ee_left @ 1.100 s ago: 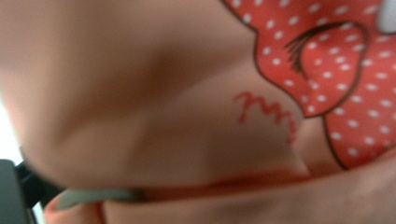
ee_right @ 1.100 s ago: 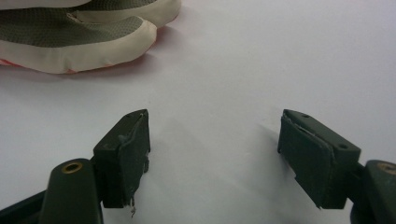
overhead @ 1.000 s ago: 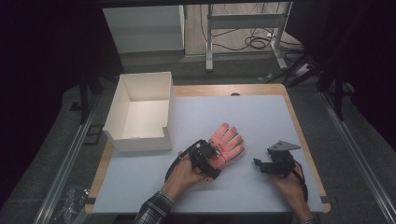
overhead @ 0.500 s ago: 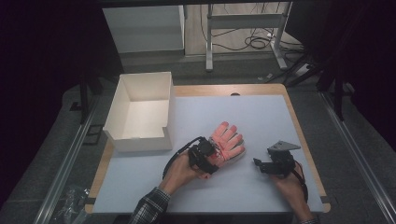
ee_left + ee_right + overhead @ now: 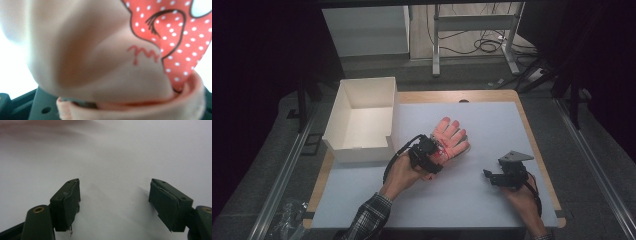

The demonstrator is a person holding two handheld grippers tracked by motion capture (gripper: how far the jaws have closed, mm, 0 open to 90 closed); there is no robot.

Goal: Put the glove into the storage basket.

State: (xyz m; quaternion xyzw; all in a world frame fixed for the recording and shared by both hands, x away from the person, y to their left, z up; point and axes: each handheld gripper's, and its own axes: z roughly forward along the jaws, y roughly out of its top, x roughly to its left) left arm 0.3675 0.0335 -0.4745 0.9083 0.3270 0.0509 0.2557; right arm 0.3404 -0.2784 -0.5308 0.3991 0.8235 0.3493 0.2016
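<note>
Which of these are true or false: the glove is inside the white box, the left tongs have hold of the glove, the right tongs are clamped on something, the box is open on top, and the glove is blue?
1. The glove is inside the white box. False: it lies on the table, right of the box.
2. The left tongs have hold of the glove. True: their jaws have just been closing on its cuff end, which sits between them in the left gripper view.
3. The right tongs are clamped on something. False: they stand open with bare table between them.
4. The box is open on top. True.
5. The glove is blue. False: it is pink with a red dotted print.
</note>
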